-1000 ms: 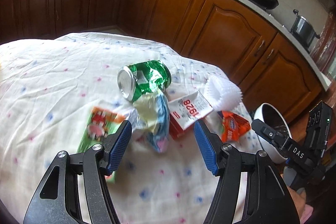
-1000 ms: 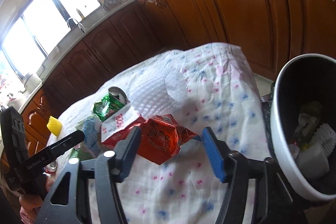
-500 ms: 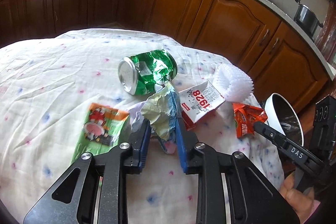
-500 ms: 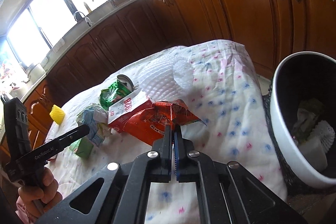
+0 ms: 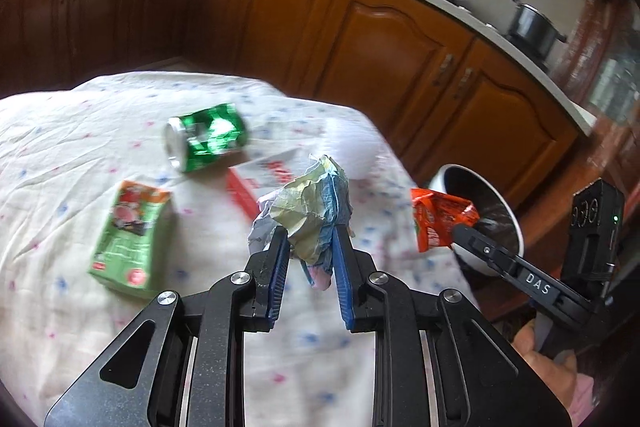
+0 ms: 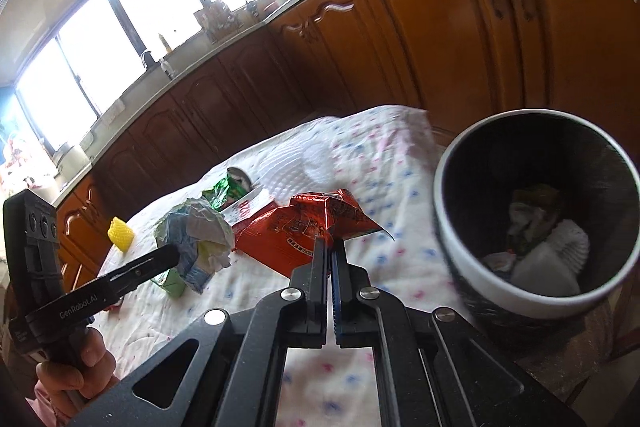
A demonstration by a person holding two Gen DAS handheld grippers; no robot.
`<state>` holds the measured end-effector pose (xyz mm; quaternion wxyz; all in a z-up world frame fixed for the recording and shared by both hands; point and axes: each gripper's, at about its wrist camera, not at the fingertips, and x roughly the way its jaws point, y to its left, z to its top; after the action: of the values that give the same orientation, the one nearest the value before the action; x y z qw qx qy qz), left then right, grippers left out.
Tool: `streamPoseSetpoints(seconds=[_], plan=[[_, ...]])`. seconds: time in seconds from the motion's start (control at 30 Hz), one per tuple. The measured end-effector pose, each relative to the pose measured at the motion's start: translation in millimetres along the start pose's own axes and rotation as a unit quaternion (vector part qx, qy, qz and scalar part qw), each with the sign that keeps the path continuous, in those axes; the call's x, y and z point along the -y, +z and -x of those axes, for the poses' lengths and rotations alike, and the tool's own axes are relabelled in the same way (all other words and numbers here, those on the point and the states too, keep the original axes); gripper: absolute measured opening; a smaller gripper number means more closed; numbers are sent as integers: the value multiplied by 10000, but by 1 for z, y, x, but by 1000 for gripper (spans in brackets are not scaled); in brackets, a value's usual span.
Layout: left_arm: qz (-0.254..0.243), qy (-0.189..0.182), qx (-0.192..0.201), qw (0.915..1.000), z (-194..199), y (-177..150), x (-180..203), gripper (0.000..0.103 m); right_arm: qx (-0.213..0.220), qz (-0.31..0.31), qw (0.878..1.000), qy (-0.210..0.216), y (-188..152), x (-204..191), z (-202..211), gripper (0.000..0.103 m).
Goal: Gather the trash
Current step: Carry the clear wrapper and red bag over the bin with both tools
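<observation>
My left gripper (image 5: pixel 308 239) is shut on a crumpled blue, green and white wrapper (image 5: pixel 312 203) and holds it above the table; it also shows in the right wrist view (image 6: pixel 200 239). My right gripper (image 6: pixel 330 247) is shut on a red snack wrapper (image 6: pixel 304 231), lifted off the cloth near the bin; it also shows in the left wrist view (image 5: pixel 436 217). The white-rimmed trash bin (image 6: pixel 452 227) stands off the table's right edge with trash inside. A crushed green can (image 5: pixel 206 137), a green carton (image 5: pixel 132 231) and a red-and-white box (image 5: pixel 260 175) lie on the cloth.
The table has a white spotted cloth (image 5: pixel 60 155). A white foam net (image 6: pixel 296 163) lies near its far edge and a yellow foam piece (image 6: pixel 120 233) at its left. Wooden kitchen cabinets (image 5: pixel 380 43) run behind the table.
Both grippers closed on their wrappers and lifted them off the cloth. The right gripper carried the red wrapper toward the bin.
</observation>
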<state>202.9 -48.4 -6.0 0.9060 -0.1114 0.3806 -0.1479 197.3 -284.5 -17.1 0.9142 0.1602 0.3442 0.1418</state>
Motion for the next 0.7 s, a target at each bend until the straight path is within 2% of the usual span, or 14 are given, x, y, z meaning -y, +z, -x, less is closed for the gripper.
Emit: streamPoseSetpoints(seconds=[0.3,0.7], plan=[[-300,-368,-121,9988,-8,-3,48,20,230,-225,9989,-337,0,40,40,2],[-768,-770,-230,9938,-27,2,115,20,426,-477,9949,-780,1,84,71,2]])
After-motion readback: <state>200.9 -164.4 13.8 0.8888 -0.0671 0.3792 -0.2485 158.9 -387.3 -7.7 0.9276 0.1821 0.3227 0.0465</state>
